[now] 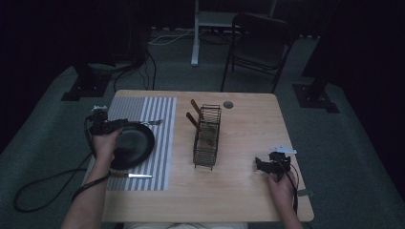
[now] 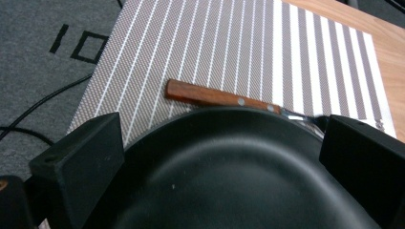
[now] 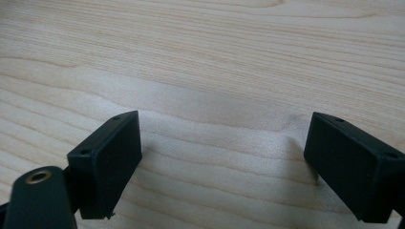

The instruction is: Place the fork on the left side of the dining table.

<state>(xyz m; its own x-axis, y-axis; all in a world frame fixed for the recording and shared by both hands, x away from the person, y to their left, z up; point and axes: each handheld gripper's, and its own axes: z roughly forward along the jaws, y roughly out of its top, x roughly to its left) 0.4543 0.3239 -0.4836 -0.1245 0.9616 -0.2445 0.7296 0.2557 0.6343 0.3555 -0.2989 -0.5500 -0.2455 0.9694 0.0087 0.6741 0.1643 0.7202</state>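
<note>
While my left gripper (image 1: 116, 125) sat with its jaws spread wide over the black plate (image 1: 134, 144) on the striped placemat (image 1: 160, 113), a wooden-handled fork (image 2: 217, 97) lay just beyond the rim; my right gripper (image 1: 263, 165) hovered agape above bare table (image 1: 239, 191)

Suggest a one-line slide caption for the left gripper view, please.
Left gripper straddling the black plate on the striped placemat, wooden-handled fork just beyond.
</note>
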